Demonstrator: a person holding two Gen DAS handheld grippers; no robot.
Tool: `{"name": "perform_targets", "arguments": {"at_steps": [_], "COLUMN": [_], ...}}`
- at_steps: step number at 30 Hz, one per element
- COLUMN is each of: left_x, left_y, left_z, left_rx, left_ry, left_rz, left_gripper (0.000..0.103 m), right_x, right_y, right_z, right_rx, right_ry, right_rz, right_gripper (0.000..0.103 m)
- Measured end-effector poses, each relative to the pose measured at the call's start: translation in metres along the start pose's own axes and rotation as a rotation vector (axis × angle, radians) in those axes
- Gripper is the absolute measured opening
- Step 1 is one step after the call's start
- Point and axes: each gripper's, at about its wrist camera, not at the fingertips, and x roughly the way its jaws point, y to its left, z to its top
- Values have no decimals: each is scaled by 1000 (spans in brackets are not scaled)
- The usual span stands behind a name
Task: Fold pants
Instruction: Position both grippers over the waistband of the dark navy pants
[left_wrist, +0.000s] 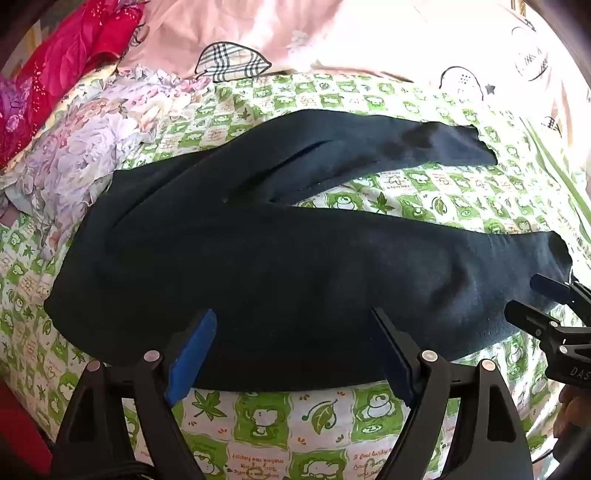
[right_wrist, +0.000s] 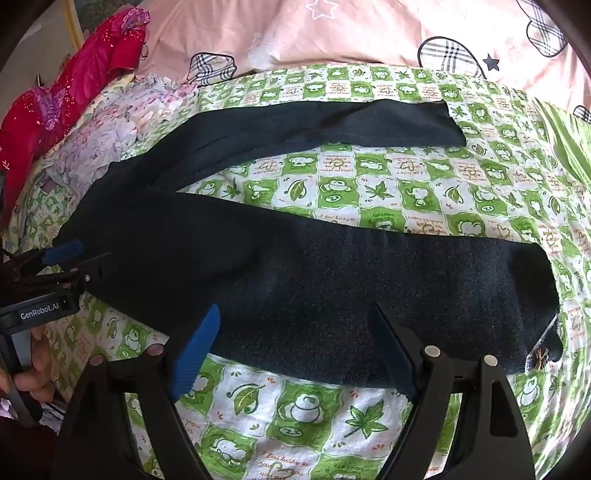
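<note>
Both tongs wide open, holding nothing
The dark pants (left_wrist: 258, 258) lay flat on the green-checked bedsheet (left_wrist: 295, 413), legs spread; the left gripper (left_wrist: 291, 328) and right gripper (right_wrist: 295, 325) hovered at the near edge of the near leg

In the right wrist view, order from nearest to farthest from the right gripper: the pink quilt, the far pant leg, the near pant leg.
1. Near pant leg, directly ahead of the right gripper.
2. Far pant leg, beyond it.
3. Pink quilt, at the back.
</note>
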Motion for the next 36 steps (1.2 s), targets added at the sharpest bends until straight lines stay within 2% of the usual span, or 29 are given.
{"name": "perform_targets", "arguments": {"at_steps": [29,36], "left_x": [2,5], "left_y": [1,0], "left_z": [0,0], "left_rx": [2,7], "left_ry": [13,19], "left_rz": [-12,-16], "left_gripper": [84,84], "right_x": [-1,0], "right_y": [0,0], "right_z": [1,3], "right_rx": [-1,8], "right_ry": [-22,-3], "right_rz": [-4,-1], "right_gripper": [83,83]}}
